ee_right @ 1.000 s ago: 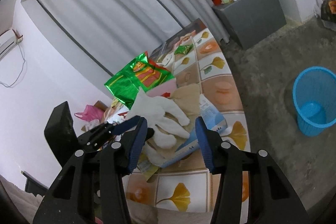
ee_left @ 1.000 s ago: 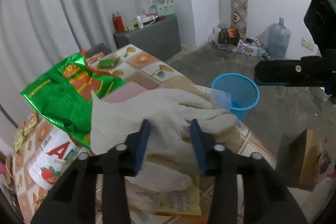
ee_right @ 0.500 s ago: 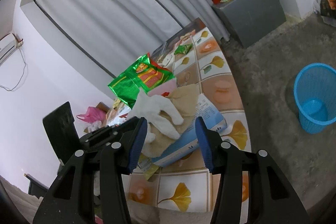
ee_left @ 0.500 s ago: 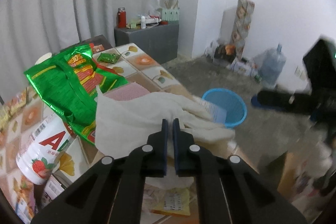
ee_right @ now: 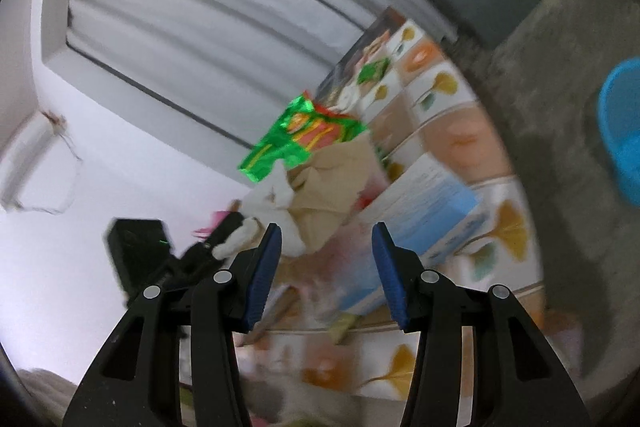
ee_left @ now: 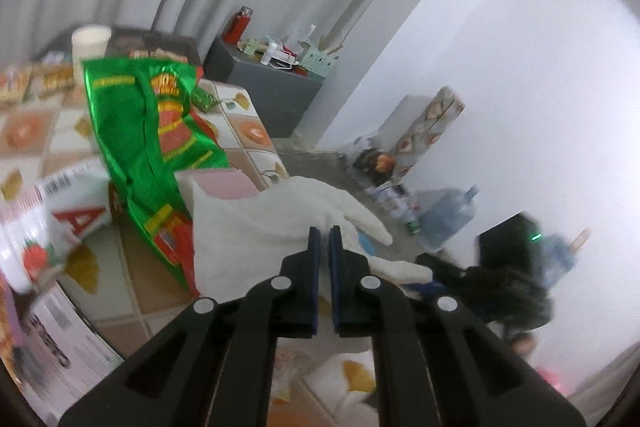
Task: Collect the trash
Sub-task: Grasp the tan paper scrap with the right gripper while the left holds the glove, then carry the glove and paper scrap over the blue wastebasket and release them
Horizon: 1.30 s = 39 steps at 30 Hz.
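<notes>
I am clamping my left gripper (ee_left: 324, 239) on the white glove (ee_left: 276, 227) above the cluttered table (ee_left: 236, 99) — lifting it clear, aiming for the blue basket (ee_right: 624, 131); my right gripper (ee_right: 326, 247) is gaping empty.

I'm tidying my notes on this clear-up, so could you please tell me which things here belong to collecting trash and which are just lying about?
Part of the job:
- white glove, pinched in the left gripper
- green snack bag
- blue bin
- right gripper, open

Just lying about:
- red flask
- water jug
- grey cabinet
</notes>
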### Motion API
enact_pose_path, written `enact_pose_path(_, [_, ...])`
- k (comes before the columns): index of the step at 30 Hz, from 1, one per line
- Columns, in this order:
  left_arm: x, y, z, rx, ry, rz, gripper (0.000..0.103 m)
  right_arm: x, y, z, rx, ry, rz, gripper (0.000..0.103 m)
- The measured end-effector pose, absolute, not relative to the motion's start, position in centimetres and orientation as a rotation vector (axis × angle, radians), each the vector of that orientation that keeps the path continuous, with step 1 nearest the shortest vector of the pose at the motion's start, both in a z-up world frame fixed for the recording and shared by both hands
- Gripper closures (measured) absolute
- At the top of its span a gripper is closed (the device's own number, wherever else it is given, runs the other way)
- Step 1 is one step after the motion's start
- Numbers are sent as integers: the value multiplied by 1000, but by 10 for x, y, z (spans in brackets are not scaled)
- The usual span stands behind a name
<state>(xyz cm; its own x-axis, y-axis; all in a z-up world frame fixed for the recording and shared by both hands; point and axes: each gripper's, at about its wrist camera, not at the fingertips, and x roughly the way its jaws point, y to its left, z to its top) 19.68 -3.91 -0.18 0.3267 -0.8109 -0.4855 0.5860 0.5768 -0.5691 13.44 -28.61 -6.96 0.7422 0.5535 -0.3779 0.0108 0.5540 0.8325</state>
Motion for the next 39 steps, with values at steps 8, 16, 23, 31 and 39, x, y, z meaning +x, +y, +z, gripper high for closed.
enact_pose_path(8, [196,-19,3,-468,815,-993,99,154,-284,-87,1167,689,487,52])
enact_pose_path(16, [196,-8,8,-500,791,-998,99,170,-281,-95,1273,683,558,53])
enact_pose_path(23, [198,-2,7,-552,793,-1018,99,189,-275,-93,1308,675,611,66])
enact_pose_path(31, [200,7,15,-603,765,-1041,99,206,-263,-91,1327,673,666,96])
enact_pose_path(39, [206,25,29,-605,695,-991,99,218,-252,-56,1125,682,592,103])
